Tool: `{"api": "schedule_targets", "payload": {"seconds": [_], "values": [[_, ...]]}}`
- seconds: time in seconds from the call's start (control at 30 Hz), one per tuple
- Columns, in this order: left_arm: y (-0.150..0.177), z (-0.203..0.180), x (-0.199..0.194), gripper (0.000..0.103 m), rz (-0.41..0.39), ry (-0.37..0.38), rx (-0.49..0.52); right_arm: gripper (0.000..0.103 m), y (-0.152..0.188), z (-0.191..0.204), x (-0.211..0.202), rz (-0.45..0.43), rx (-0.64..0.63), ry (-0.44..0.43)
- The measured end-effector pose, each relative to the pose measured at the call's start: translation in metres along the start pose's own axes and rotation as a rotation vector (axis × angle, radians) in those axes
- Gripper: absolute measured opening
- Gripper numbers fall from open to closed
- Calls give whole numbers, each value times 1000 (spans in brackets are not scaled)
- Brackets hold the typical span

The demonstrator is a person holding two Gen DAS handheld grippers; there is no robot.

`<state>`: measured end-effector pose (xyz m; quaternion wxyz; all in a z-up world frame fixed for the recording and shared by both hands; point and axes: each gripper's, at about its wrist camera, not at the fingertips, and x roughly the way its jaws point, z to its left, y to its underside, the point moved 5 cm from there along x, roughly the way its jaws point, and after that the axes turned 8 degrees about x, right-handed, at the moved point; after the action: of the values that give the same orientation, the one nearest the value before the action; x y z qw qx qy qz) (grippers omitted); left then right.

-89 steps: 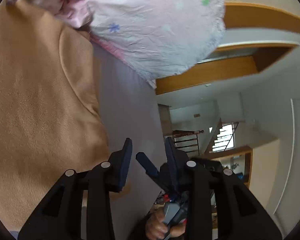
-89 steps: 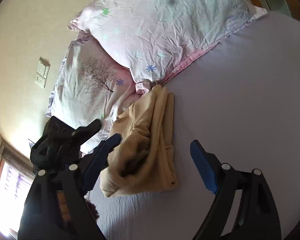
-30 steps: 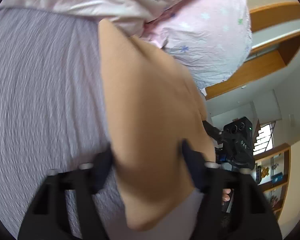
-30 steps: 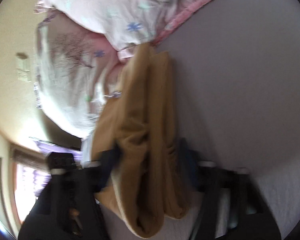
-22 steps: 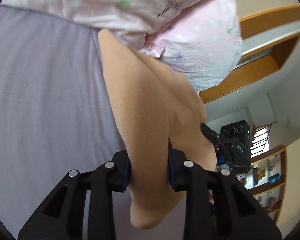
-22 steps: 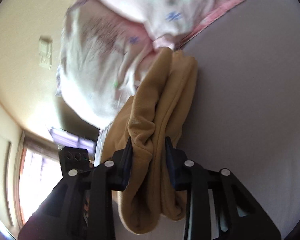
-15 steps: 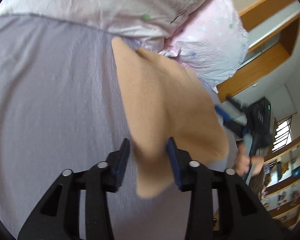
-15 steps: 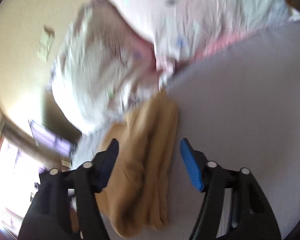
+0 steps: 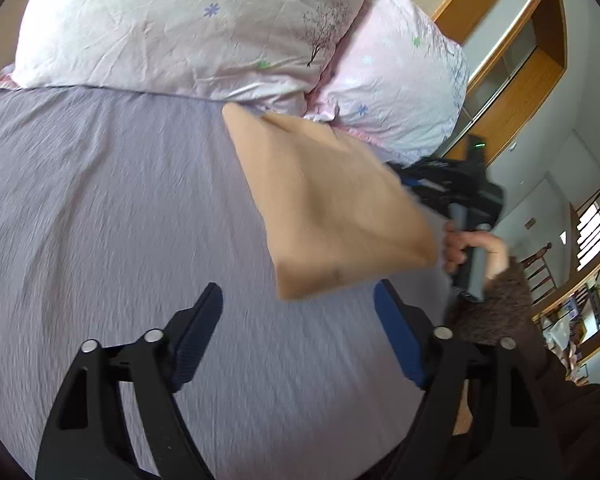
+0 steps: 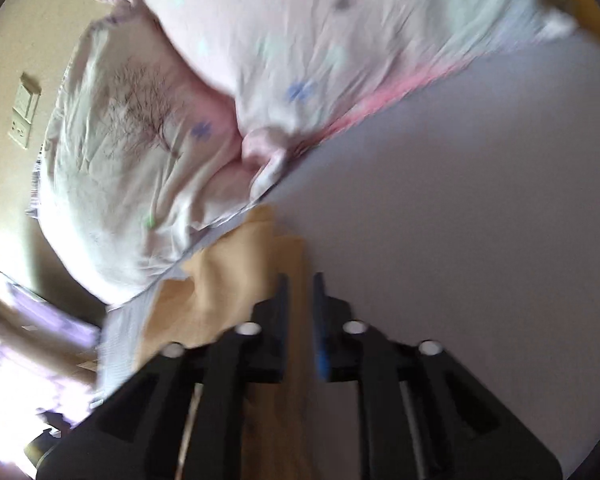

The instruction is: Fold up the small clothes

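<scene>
Tan fleece, a small folded garment [image 9: 332, 208], is seen on the grey-lilac bed sheet [image 9: 100, 208], its far corner tucked against the two pale pink pillows [image 9: 188, 28] at the head of the bed. In the left wrist view the left claw [image 9: 298, 316] is held wide open above the sheet, just short of the garment's near edge and apart from it, with nothing between its blue-padded fingers [image 9: 198, 332]. At the garment's right edge the right claw [image 9: 416, 182] is seen, gripped by a hand [image 9: 472, 250] in a dark fuzzy sleeve [image 9: 496, 312]. In the blurred right wrist view the right claw [image 10: 300, 284] is closed on the garment [image 10: 228, 280], whose cloth is pinched between the narrow jaws and bunched to the left of them. A wall switch [image 10: 24, 116] is visible beyond the pillows [image 10: 260, 60].
</scene>
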<state>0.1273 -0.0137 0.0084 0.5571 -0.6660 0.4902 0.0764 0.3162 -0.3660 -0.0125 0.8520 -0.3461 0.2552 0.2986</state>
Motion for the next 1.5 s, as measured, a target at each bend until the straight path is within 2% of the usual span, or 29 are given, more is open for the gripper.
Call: {"api": "schedule_targets", "payload": {"seconds": [0.03, 0.07, 0.1, 0.17, 0.27, 0.33, 0.43, 0.57, 0.63, 0.77, 0.87, 1.5], "values": [[6, -2, -1, 88, 4, -14, 1, 52, 6, 2, -19, -35, -29, -9], [10, -3, -2, 92, 6, -25, 3, 76, 17, 7, -40, -66, -83, -35], [16, -5, -3, 96, 9, -40, 8, 80, 33, 13, -61, -83, -152, -53], [28, -11, -3, 97, 19, -76, 21, 83, 66, 24, -87, -78, -279, -64], [41, -16, 1, 101, 50, -152, 37, 97, 121, 28, -104, -23, -419, 2], [45, -18, 6, 102, 70, -224, 62, 97, 153, 23, -106, 3, -482, 82], [48, -23, 17, 102, 117, -360, 124, 101, 181, 23, -98, 1, -508, 201], [47, -26, 31, 102, 155, -390, 150, 101, 203, 25, -79, 67, -512, 201], [48, -27, 38, 102, 172, -392, 152, 101, 211, 25, -72, 75, -532, 223], [49, -30, 44, 102, 186, -456, 185, 101, 221, 25, -63, 75, -561, 247], [51, -30, 43, 102, 187, -466, 182, 101, 223, 21, -58, 61, -579, 299], [51, -29, 39, 102, 177, -491, 157, 101, 222, 19, -58, 52, -584, 296]]}}
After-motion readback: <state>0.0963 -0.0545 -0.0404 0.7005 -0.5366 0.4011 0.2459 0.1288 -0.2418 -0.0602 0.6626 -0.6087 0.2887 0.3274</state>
